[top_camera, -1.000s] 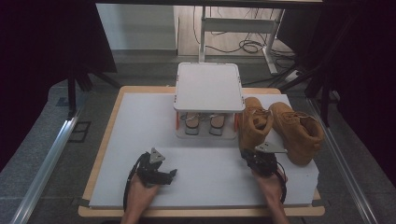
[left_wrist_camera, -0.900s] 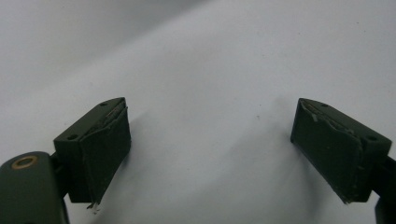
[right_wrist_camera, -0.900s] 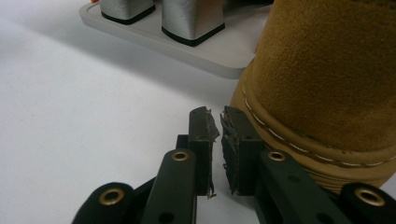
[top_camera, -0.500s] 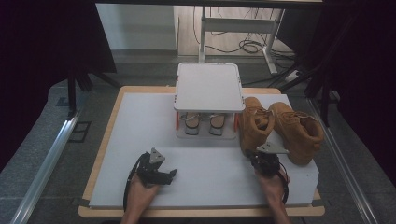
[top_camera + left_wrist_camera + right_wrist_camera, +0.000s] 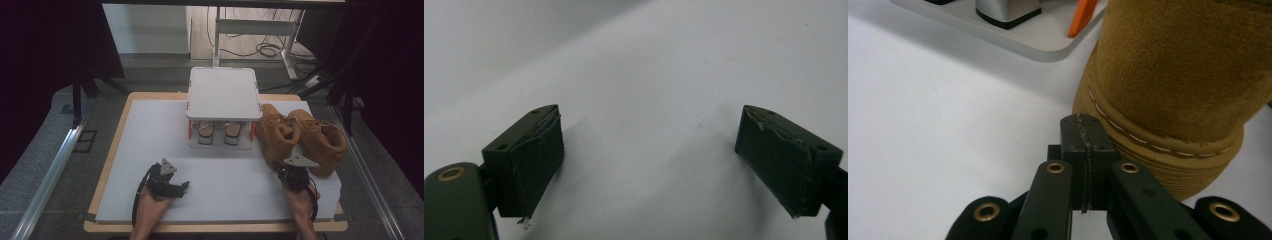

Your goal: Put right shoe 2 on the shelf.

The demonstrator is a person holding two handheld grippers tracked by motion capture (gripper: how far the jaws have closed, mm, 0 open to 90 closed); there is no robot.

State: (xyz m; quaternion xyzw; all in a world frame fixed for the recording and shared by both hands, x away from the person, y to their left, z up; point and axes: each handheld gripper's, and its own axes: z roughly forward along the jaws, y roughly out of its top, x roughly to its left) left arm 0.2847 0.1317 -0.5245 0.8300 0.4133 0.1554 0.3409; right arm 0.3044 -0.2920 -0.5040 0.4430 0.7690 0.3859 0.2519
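Right tongs (image 5: 1083,125) just closed, empty, beside tan suede boot (image 5: 1178,75); left tongs (image 5: 649,160) wide open.

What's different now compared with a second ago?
The right tongs have just been closing and now sit shut with nothing between them, right beside the heel of the nearer tan boot. The left tongs stay open over the white board. Boots and the small rack haven't shifted.
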